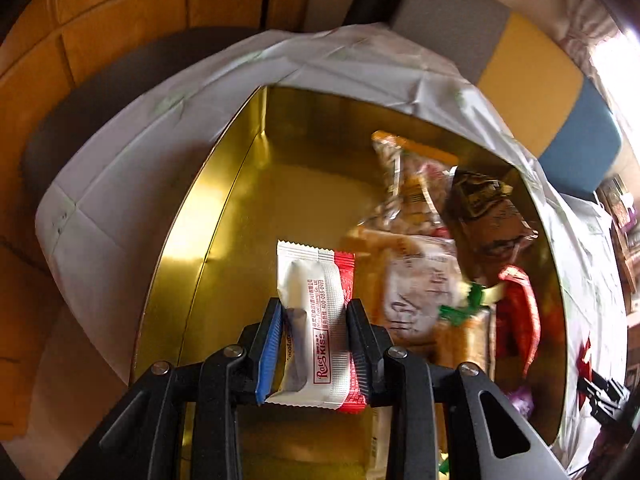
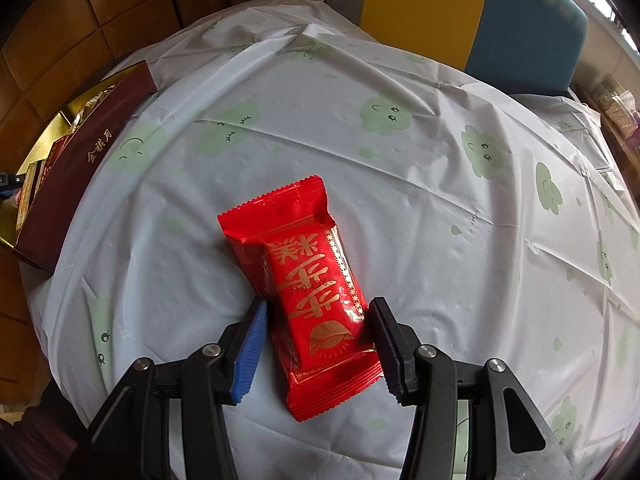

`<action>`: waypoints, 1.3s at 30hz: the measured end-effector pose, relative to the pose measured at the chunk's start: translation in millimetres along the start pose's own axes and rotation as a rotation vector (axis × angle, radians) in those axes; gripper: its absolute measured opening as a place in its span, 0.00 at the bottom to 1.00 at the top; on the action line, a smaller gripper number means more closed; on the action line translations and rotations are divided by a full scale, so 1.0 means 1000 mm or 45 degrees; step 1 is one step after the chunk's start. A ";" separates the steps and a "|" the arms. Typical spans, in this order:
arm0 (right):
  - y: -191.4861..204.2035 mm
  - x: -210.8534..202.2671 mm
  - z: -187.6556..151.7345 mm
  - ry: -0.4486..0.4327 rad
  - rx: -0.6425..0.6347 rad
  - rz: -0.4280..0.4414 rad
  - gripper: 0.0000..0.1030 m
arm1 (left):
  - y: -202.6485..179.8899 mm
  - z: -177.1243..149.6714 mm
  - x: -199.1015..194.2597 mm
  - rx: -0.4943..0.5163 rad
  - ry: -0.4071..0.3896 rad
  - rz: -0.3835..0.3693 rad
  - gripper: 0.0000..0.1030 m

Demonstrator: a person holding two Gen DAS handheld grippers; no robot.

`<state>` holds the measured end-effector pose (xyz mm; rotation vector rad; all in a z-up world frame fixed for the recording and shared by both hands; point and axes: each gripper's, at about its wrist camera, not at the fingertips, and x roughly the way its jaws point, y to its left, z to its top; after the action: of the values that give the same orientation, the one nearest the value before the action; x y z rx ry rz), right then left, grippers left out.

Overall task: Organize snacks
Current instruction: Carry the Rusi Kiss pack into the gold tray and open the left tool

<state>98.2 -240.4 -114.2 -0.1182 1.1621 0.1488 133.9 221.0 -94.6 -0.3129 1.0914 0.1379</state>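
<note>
Your work surface is a table draped in a pale tablecloth (image 2: 400, 160) printed with green cloud faces. On its left part sits a gold-lined box (image 1: 248, 200), whose dark maroon outer wall shows in the right wrist view at the cloth's left edge. Inside the box, toward its right side, lies a heap of wrapped snacks (image 1: 440, 248), blurred in this view; a clear orange-trimmed bag, a dark brown pack and a red pack can be told apart.

Your right gripper (image 2: 318, 344) is lowered over a red packet (image 2: 312, 292) with gold characters, which lies flat on the cloth, well apart from the box. The jaws stand open on either side of the packet's near half; the blue pad (image 2: 250, 352) lies just beside its left edge, and whether the right finger touches it cannot be told.

Your left gripper (image 1: 314, 344) hangs over the box interior, clamped on a white-and-red packet (image 1: 316, 320) printed "Rater KISS", held lengthwise between the fingers.
</note>
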 end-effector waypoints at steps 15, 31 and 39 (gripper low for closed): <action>0.001 0.002 0.002 0.002 0.017 -0.013 0.51 | 0.000 -0.001 0.004 -0.012 0.012 0.023 0.35; 0.004 -0.002 0.001 -0.002 0.061 -0.042 0.47 | -0.025 -0.030 -0.074 0.093 -0.294 0.102 0.38; 0.001 -0.002 0.001 0.002 0.119 -0.032 0.46 | -0.037 -0.047 -0.086 0.137 -0.330 0.079 0.38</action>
<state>97.9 -239.1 -112.1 -0.0507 1.1669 0.0724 64.1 174.4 -31.5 -0.1595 0.8485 0.1691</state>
